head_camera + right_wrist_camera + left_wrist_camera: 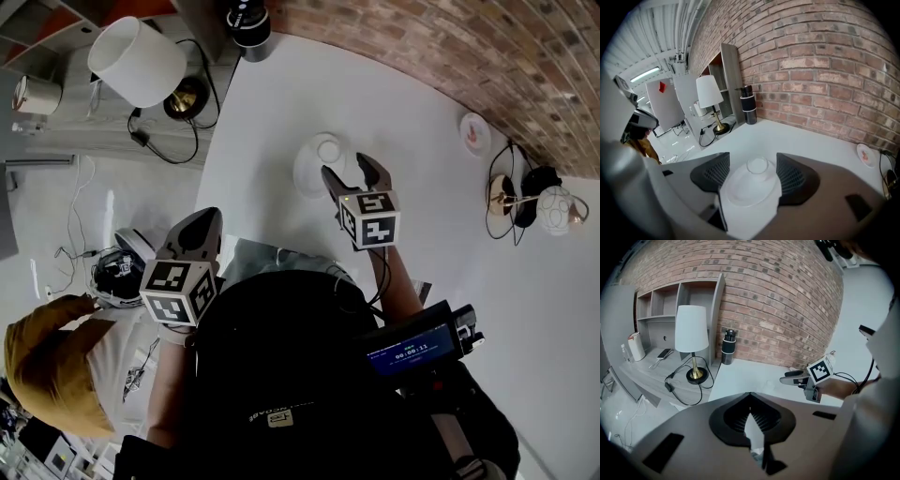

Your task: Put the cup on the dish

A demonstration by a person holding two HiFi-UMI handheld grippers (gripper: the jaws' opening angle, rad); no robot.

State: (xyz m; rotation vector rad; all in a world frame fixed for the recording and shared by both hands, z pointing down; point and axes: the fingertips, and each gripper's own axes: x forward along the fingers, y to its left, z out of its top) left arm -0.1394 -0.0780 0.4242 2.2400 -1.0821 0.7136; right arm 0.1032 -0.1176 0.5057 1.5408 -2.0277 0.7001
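A white dish (311, 173) lies on the white table (403, 103), and a small white cup (330, 148) stands on its far part. My right gripper (349, 169) hovers just over the dish's near right side, open, nothing between its fingers. In the right gripper view the dish (747, 190) and the cup (758, 165) show between the spread jaws of the right gripper (752, 161). My left gripper (208, 221) hangs off the table's left edge, shut and empty. In the left gripper view the left gripper (750, 401) points at the table, with the right gripper (794, 378) ahead to the right.
A black flask (248, 23) stands at the table's far left corner by the brick wall. A lamp with a white shade (141, 61) and cables sit on the low shelf to the left. A small white plate (473, 131) lies at the far right. A person in a tan hood (47, 361) is at lower left.
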